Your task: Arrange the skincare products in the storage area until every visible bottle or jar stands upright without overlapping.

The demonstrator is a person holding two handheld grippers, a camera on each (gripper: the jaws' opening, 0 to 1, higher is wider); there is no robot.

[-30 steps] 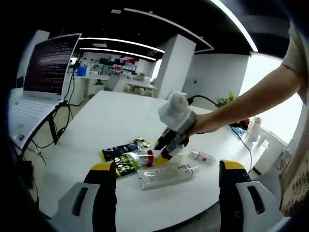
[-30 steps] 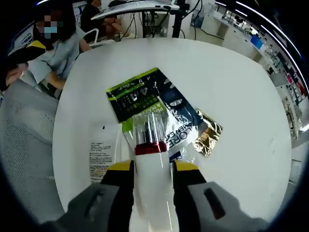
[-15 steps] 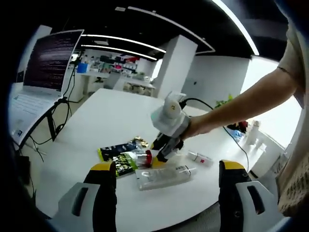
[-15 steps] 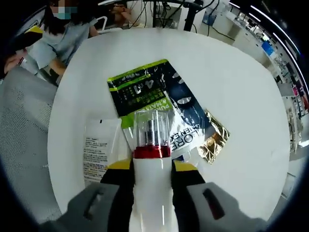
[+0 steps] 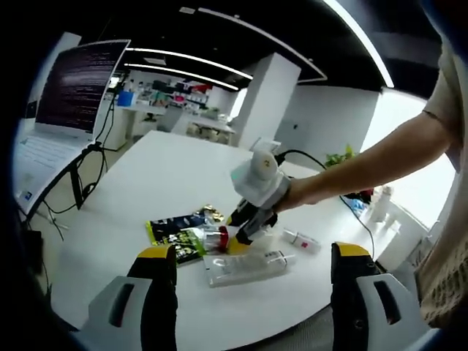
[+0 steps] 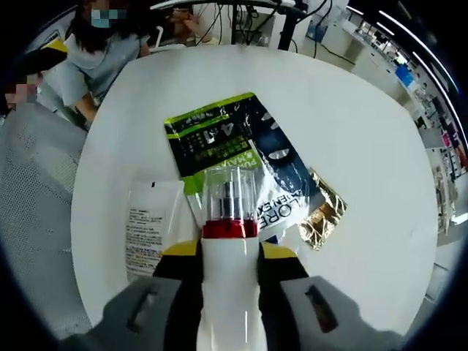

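Note:
My right gripper [image 6: 230, 252] is shut on a white bottle [image 6: 229, 285] with a red ring and a clear cap, held low over the sachets and pointing away from me. In the left gripper view that bottle [image 5: 218, 236] lies almost level in the right gripper [image 5: 238, 235], just above the white table [image 5: 161, 183]. A clear tube [image 5: 245, 265] lies flat in front of it, and a small white tube [image 5: 301, 239] lies to the right. My left gripper [image 5: 254, 292] hangs open near the table's edge with nothing between its fingers.
A green sachet [image 6: 208, 142], a dark blue one [image 6: 274, 168] and a gold one [image 6: 322, 212] lie overlapping under the bottle's cap. The clear tube [image 6: 150, 230] lies at their left. A seated person [image 6: 95, 66] is beyond the table's far left; a laptop [image 5: 66, 110] stands at its side.
The right gripper lifted the white bottle slightly off the sachets a second ago, then held nearly still. The left gripper stays open and has barely shifted.

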